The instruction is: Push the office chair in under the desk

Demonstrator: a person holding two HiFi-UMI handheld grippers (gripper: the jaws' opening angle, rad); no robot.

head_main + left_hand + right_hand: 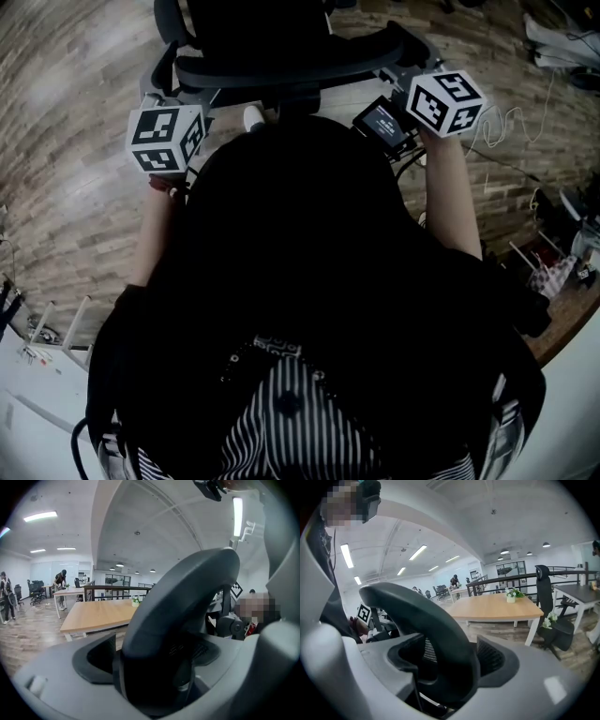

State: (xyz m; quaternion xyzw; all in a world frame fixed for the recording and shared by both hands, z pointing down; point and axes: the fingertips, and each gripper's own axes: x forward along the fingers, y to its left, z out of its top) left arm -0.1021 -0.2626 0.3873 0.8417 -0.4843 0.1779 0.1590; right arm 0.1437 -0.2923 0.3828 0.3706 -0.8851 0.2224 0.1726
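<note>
Over on the left, the left gripper (154, 665) has its jaws spread wide and clamped across the office chair (291, 67). They grip its curved top rail (187, 592), with the pads (96, 660) tight against either side and the marker cube (167, 138) facing up. The chair stands on the plank floor (75, 187) right in front of the person, its back towards them. Beyond the rail stands a wood-topped desk (96, 616), its near edge facing the chair and clear of the back; the seat is out of sight. Across to the right, the right gripper (445, 667) mirrors it: jaws wide, rail filling the gap, pads bearing on it. Far right, a second black chair (548, 616) sits just off the desk's right-hand corner.
</note>
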